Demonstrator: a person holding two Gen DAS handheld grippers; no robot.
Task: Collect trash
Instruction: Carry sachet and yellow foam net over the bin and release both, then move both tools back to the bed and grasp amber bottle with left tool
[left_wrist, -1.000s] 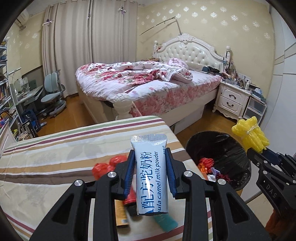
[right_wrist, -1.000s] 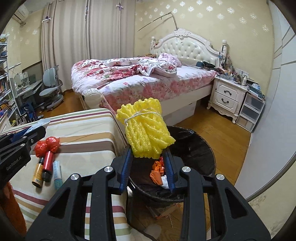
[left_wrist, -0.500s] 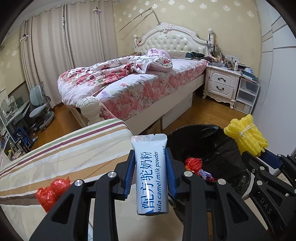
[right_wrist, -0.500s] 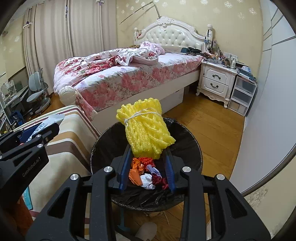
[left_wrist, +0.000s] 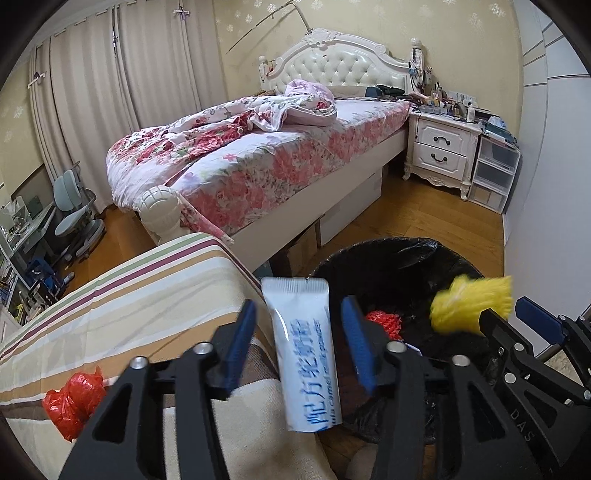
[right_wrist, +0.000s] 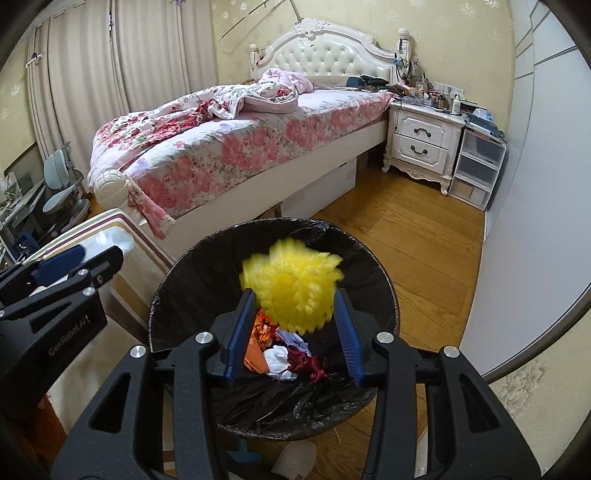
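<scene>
My left gripper (left_wrist: 299, 339) is open. The white milk powder sachet (left_wrist: 304, 354) hangs loose between its spread fingers, tilted, at the edge of the striped table (left_wrist: 129, 306) beside the black-lined trash bin (left_wrist: 402, 258). My right gripper (right_wrist: 293, 325) is open over the bin (right_wrist: 207, 280). The yellow foam net bundle (right_wrist: 295, 288) is blurred between its spread fingers, above the trash inside. The bundle (left_wrist: 471, 306) and right gripper also show in the left wrist view.
A red plastic bag (left_wrist: 74, 402) lies on the striped table at the left. The bin holds red, orange and white scraps (right_wrist: 288, 350). A floral bed (left_wrist: 258, 147) and a white nightstand (left_wrist: 439, 151) stand behind, with wooden floor between.
Both grippers have opened. The sachet and the yellow bundle are loose and blurred between the spread fingers. Both views have moved further toward the bin.
</scene>
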